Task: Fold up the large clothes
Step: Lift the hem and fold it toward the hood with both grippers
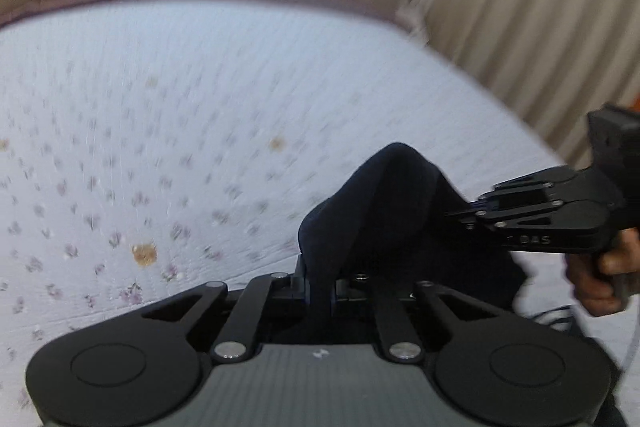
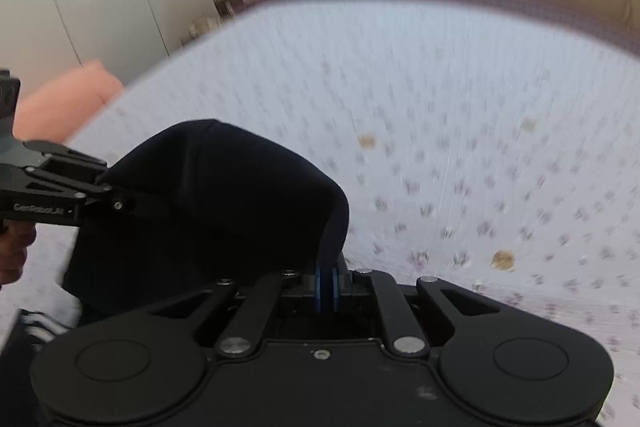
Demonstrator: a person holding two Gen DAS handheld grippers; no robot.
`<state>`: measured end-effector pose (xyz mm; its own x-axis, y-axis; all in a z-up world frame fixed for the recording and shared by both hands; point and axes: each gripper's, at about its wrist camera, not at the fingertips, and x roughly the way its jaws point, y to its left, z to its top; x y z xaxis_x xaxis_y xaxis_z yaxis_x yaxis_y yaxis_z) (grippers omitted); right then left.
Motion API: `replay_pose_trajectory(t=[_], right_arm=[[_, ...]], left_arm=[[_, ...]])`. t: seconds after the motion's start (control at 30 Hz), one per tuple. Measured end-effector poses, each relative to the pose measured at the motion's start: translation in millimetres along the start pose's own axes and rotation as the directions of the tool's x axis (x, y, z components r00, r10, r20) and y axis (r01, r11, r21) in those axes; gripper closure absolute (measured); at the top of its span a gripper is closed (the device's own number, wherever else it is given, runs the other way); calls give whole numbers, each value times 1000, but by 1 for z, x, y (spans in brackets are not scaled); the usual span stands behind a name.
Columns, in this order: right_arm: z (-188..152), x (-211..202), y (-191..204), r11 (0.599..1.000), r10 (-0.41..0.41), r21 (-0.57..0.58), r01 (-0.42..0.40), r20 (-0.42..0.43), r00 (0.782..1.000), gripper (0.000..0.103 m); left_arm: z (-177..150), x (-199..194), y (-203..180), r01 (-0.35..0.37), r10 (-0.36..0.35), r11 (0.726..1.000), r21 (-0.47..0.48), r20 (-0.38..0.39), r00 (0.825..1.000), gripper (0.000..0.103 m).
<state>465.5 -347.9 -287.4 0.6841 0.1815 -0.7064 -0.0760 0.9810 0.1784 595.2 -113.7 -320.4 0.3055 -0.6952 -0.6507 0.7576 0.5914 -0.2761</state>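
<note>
Now 2 grippers pinch dark garment (image 2: 224,203).

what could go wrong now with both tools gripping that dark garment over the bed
1. Each tool, left tool and right tool, pinches only a narrow bit of the dark garment; it may slip out mid-move.
2. The cloth is bunched between them, so it could land creased on the floral bedsheet.
3. Both views are motion-blurred; fast movement could make placement sloppy.

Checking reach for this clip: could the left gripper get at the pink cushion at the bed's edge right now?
Probably not: the left gripper is shut on the dark garment, which the right gripper also clamps, and the pink cushion lies beyond the bed.
</note>
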Motion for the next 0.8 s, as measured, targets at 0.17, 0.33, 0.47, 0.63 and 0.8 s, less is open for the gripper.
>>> replay_pose_trajectory(t=[0.17,0.33,0.47,0.63,0.8], right_arm=[[-21,-99,50,993,-47,-99,67,190,981,97],[-63,-185,106,974,-106,-160,162,312,944,97],[-108,-234,144,947,-151,-215,237,354,923,97],[-184,-269,190,902,-199,-303,308,342,919,97],[-266,-286,205,901,-208,-363,240,126,970,89]], left_arm=[[-18,-86,-54,-6,-6,994,110,110,994,95],[-57,-160,-114,-42,12,984,176,171,985,95],[-95,-203,-153,-35,5,978,206,147,989,95],[-159,-229,-190,0,0,972,234,-2,1000,94],[-242,-238,-200,51,-15,989,138,-250,968,83]])
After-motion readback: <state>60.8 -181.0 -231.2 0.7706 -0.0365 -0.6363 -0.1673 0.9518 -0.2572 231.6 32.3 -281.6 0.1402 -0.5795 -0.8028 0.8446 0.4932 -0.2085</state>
